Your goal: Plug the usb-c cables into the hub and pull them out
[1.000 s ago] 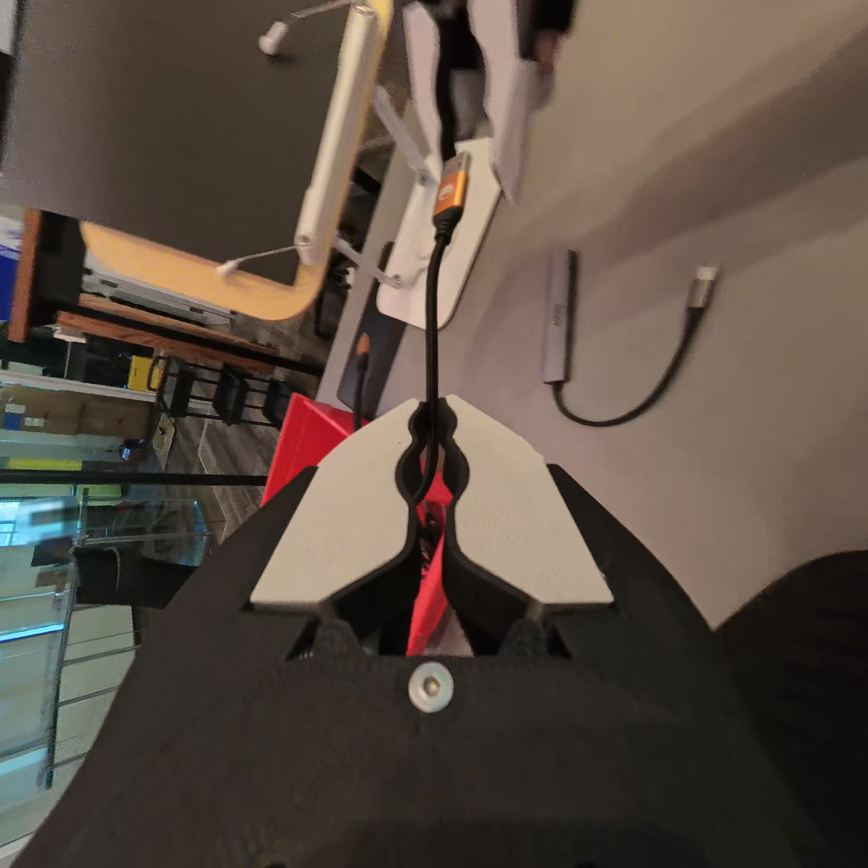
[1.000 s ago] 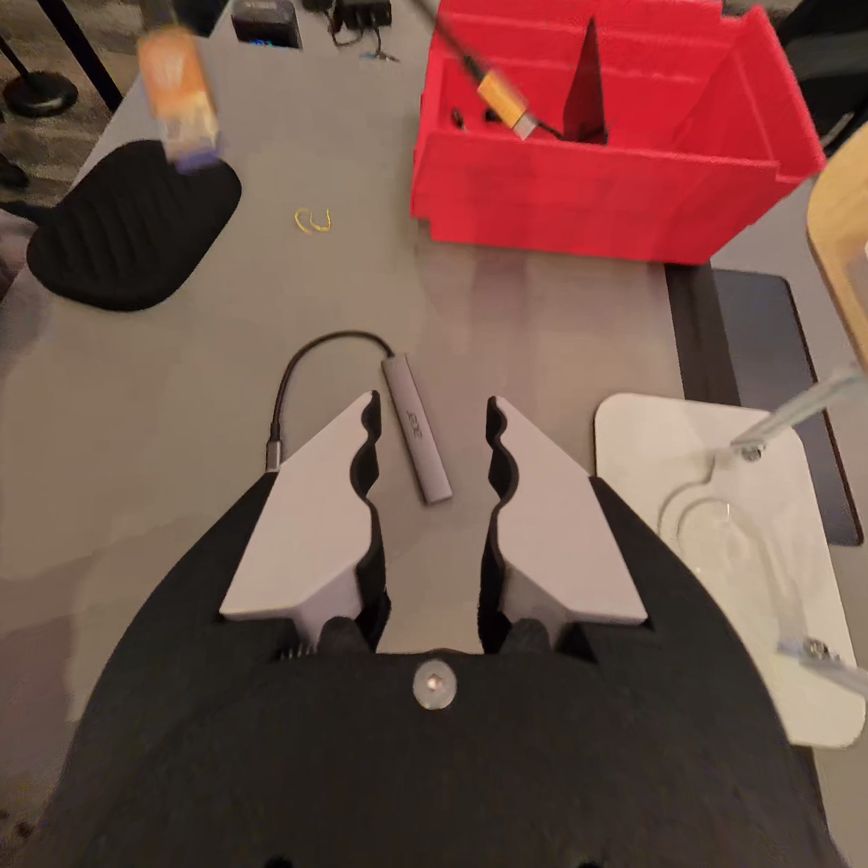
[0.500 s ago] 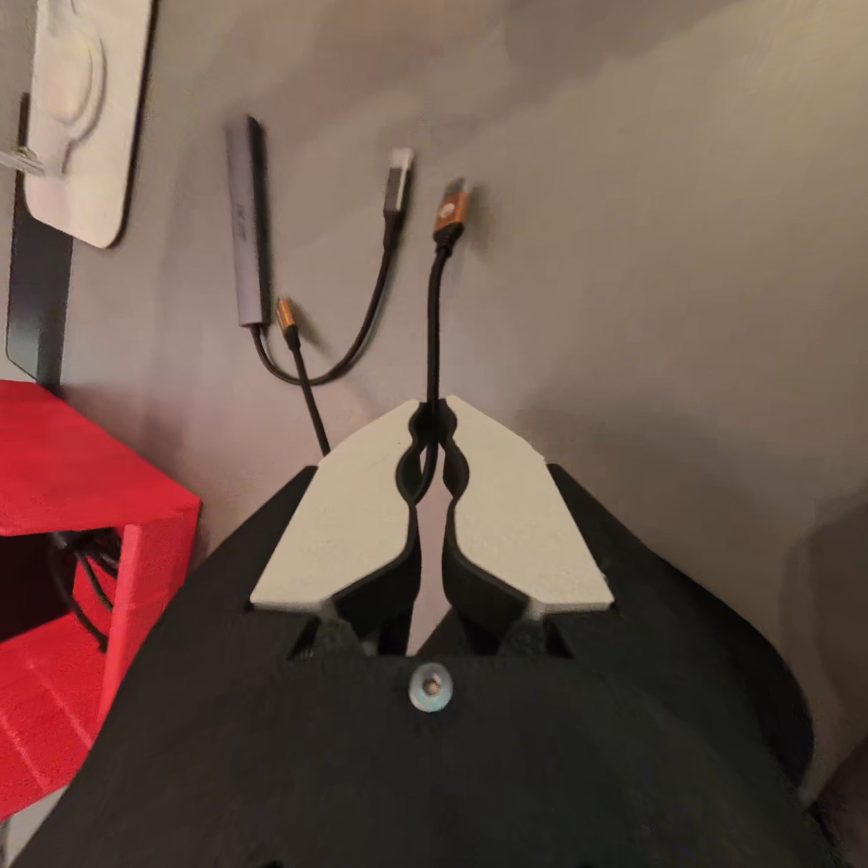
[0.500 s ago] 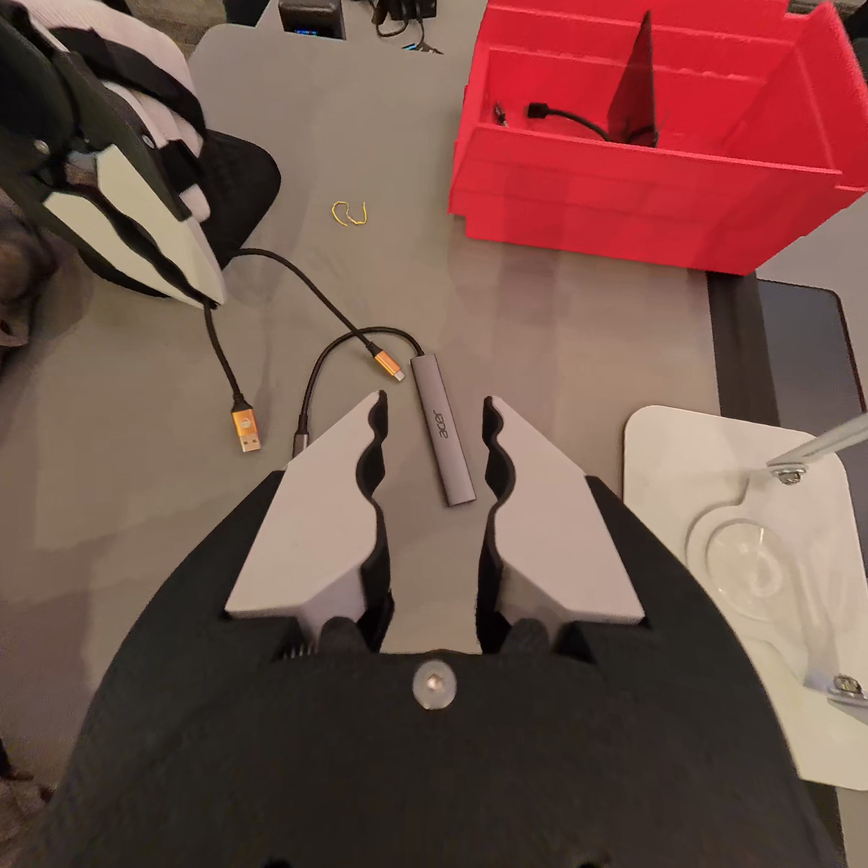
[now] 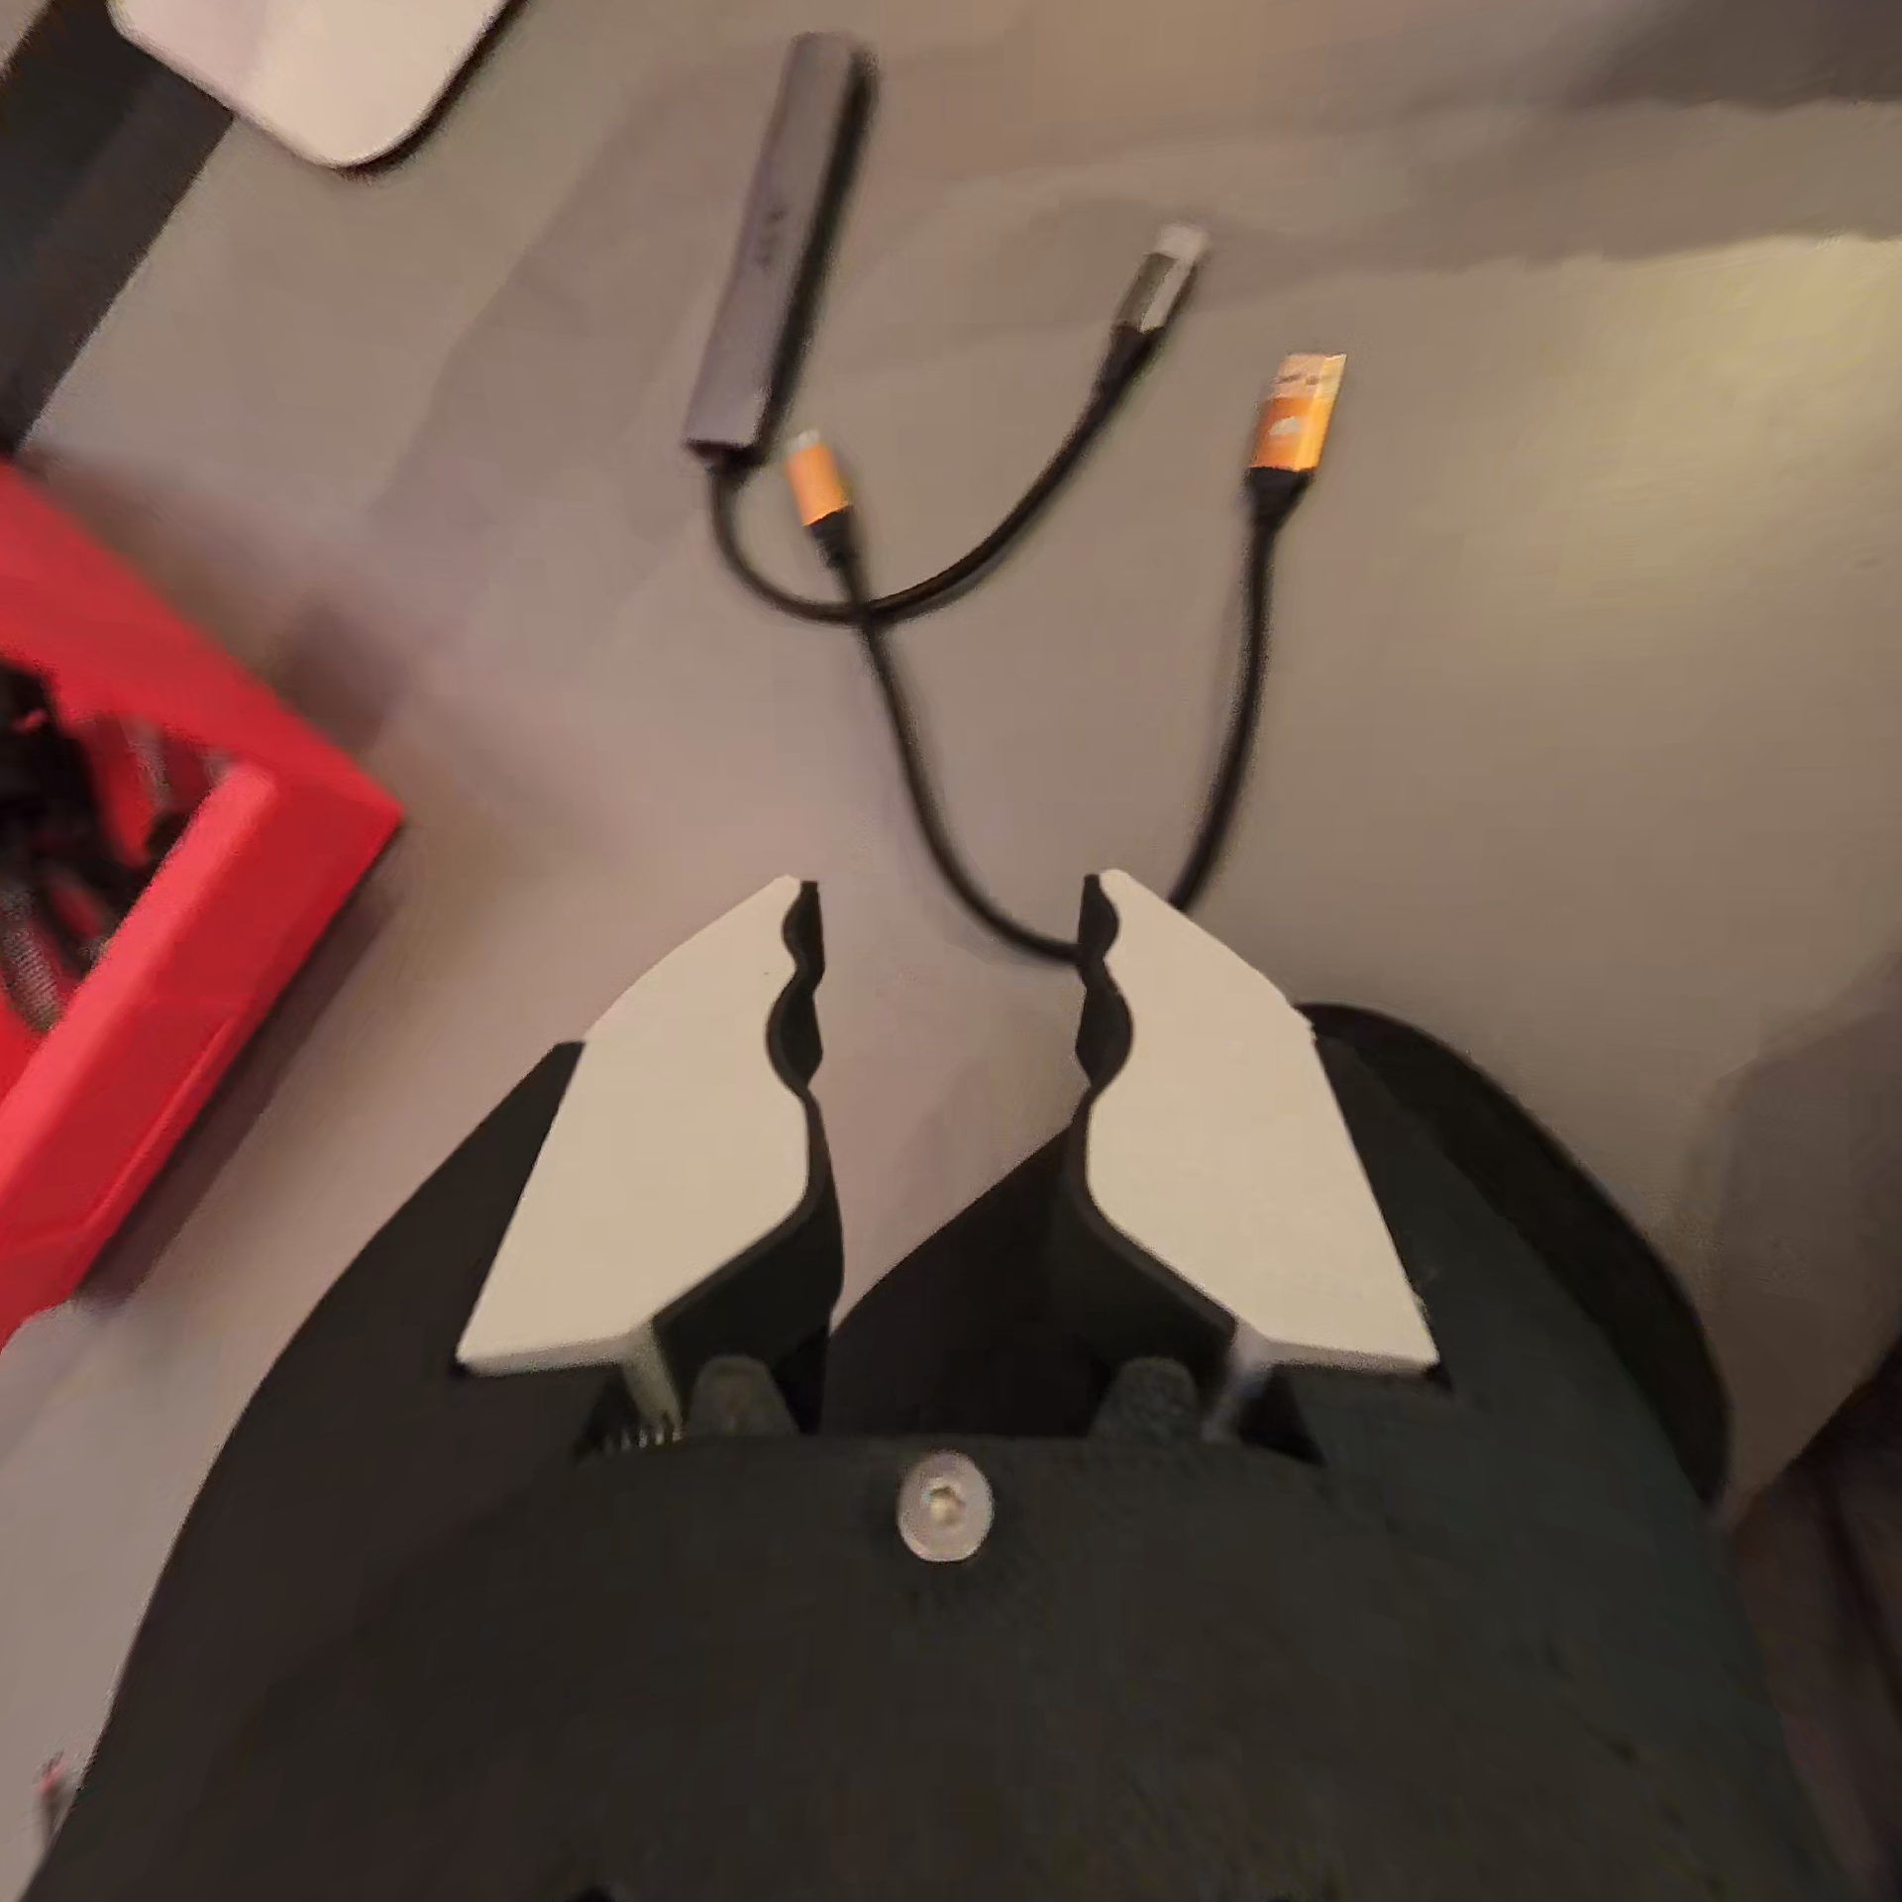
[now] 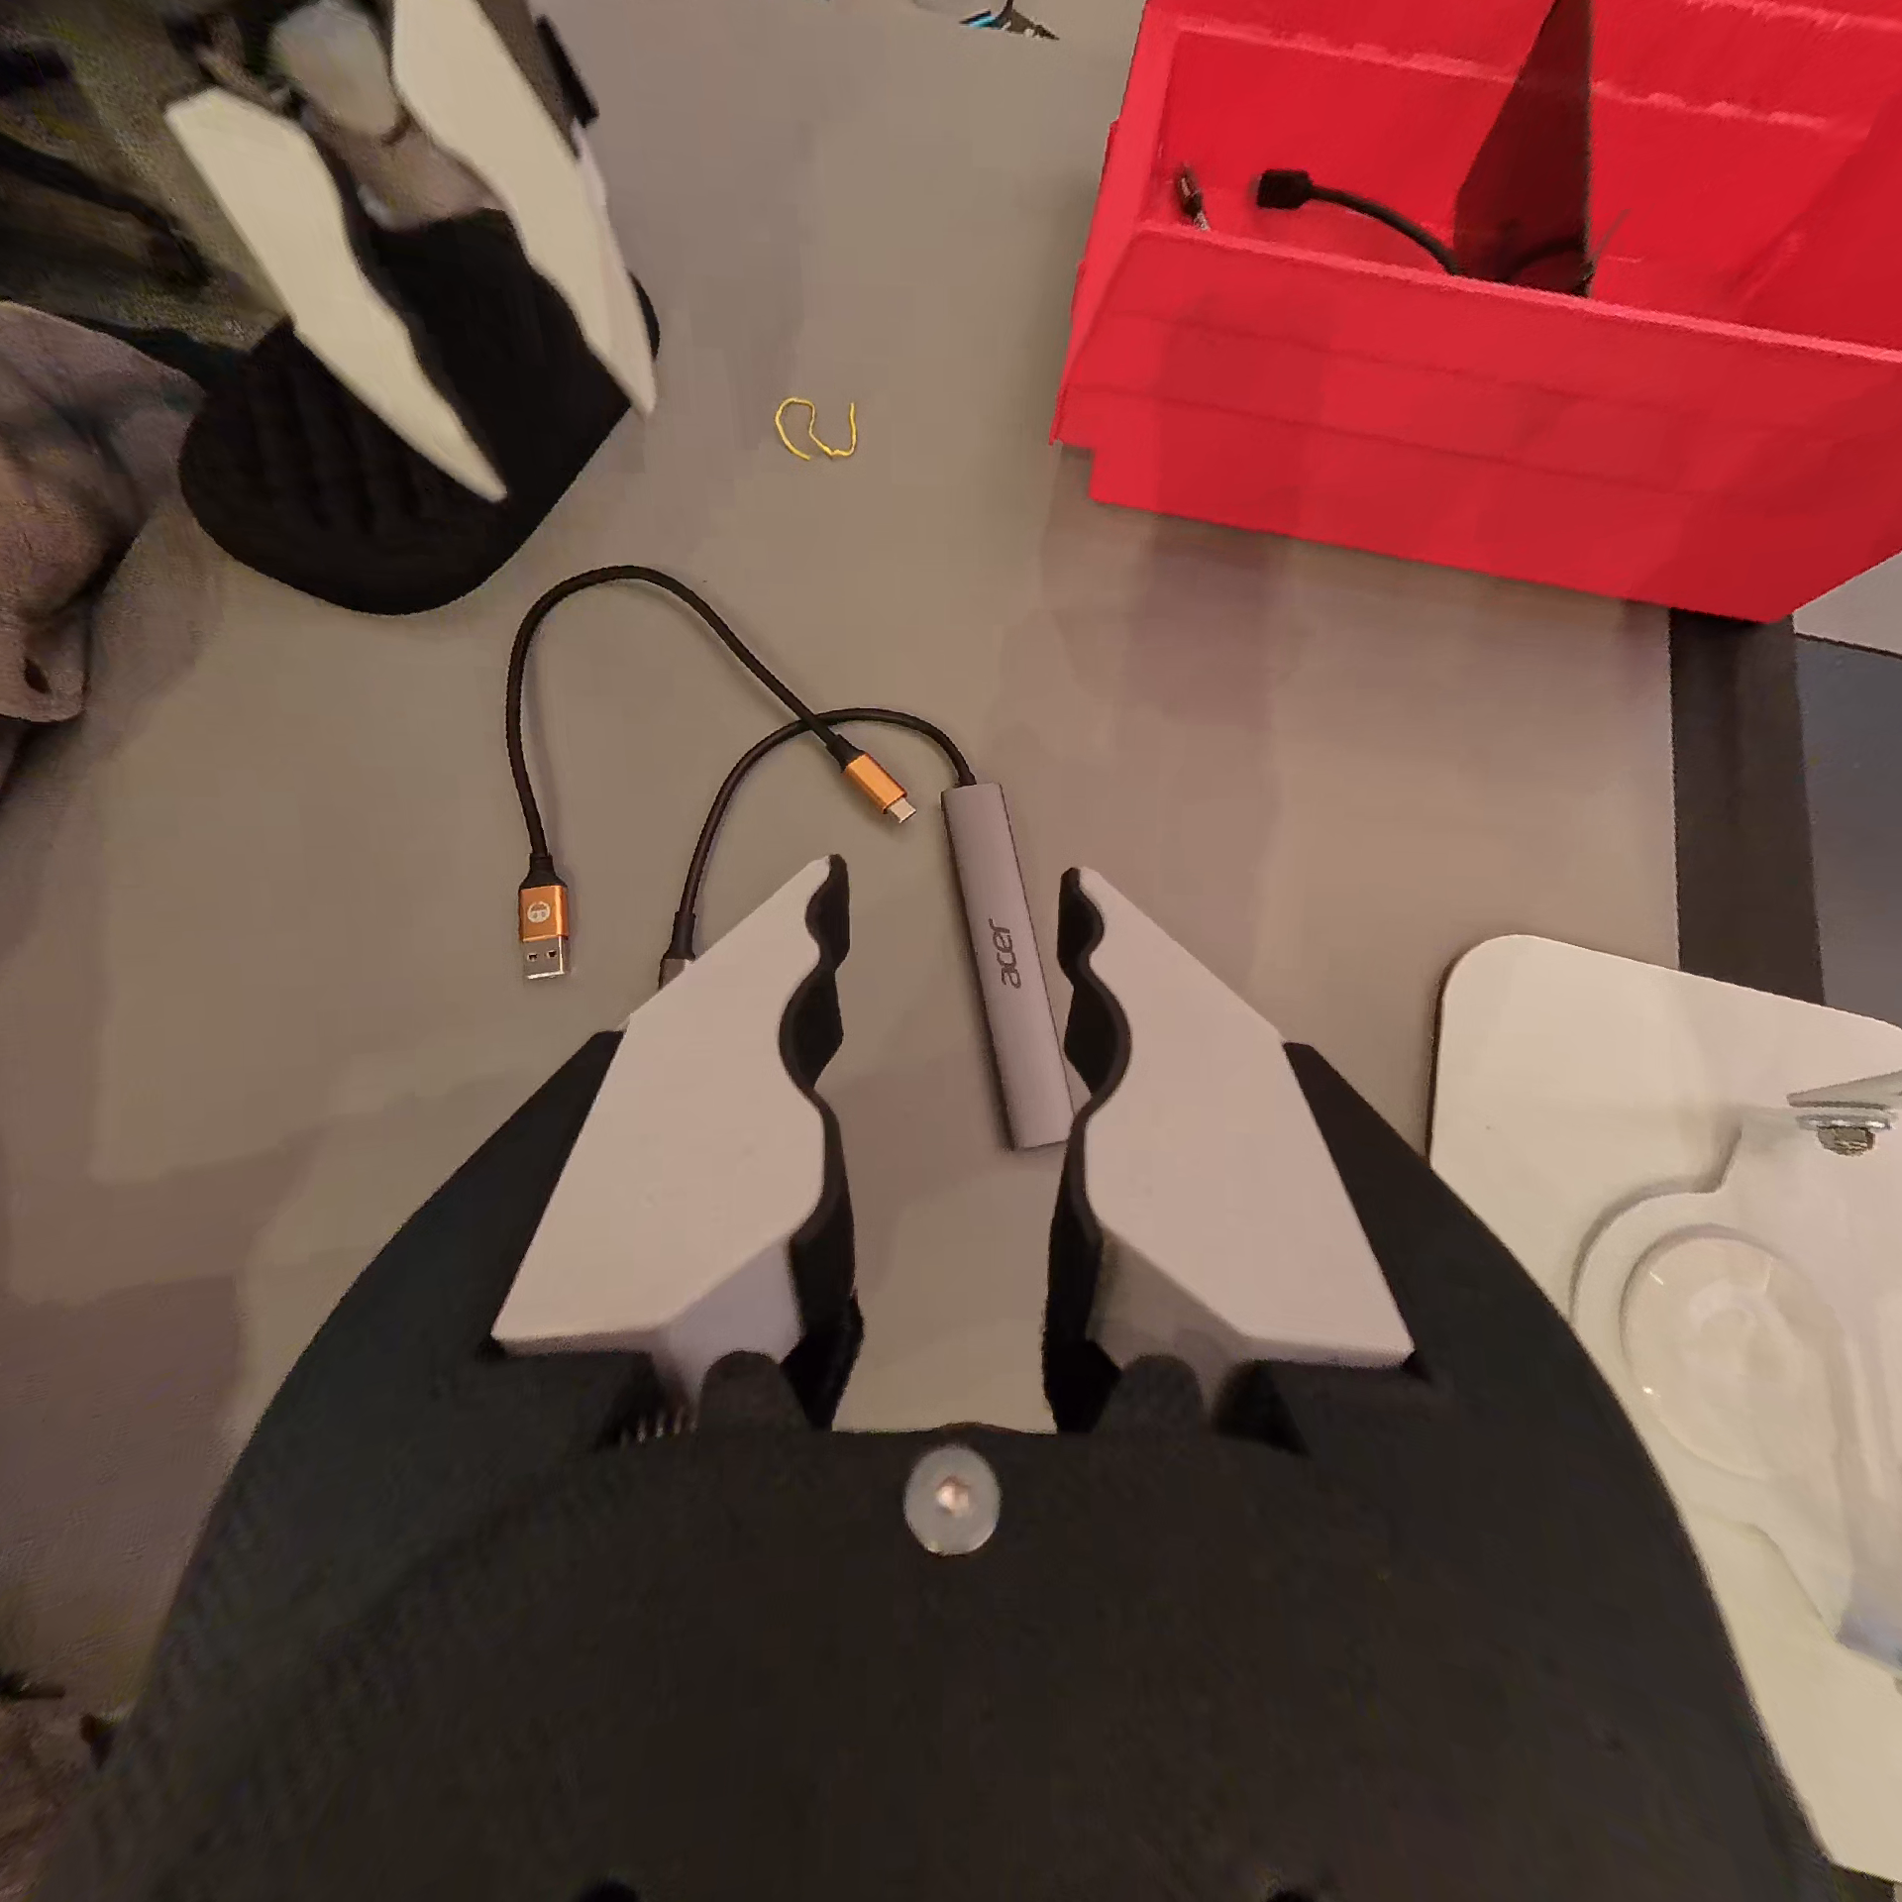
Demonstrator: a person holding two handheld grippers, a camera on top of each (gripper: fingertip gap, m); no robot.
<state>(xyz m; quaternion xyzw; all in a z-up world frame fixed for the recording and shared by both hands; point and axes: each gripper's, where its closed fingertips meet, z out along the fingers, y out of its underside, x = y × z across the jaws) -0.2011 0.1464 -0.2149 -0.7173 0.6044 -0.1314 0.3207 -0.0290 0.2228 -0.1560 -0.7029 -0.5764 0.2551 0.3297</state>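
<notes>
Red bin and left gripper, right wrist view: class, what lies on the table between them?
A small yellow rubber band lies on bare table between the red bin and left gripper.

Dark lettering printed lengthwise on the grey hub (image 6: 1007, 967), small round white emblem on the orange USB-A plug (image 6: 541, 919), both left unquoted

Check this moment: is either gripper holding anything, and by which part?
Nothing is held. The left gripper and right gripper are both open, and the orange-ended cable lies loose on the table beside the hub.
</notes>
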